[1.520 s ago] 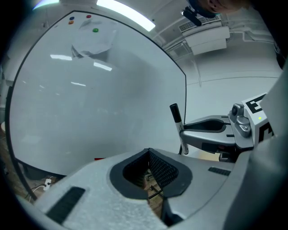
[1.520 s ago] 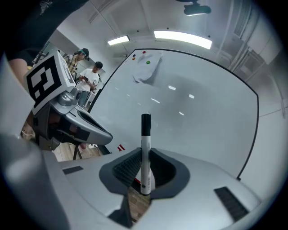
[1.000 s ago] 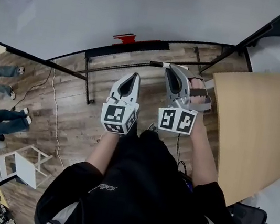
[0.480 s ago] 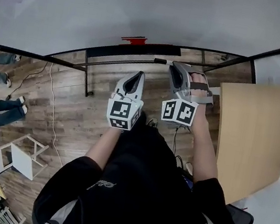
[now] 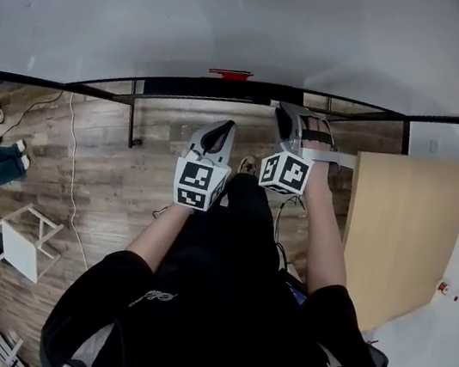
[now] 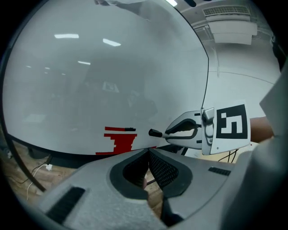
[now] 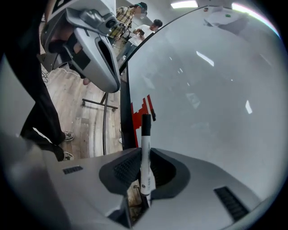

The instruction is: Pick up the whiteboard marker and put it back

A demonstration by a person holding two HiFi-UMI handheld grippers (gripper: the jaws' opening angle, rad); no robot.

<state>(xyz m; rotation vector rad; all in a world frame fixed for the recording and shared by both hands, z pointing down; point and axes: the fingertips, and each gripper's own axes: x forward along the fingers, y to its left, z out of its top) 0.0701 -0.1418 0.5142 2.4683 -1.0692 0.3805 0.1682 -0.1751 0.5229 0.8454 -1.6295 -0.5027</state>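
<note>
marker (image 7: 145,148): white barrel, black cap | right tool (image 7: 145,157): pinching it | left tool (image 6: 148,153): seemingly closed

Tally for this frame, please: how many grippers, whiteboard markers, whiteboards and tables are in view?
Grippers: 2, the left gripper and the right gripper
Whiteboard marker: 1
Whiteboard: 1
Wooden table: 1
Total: 5
</note>
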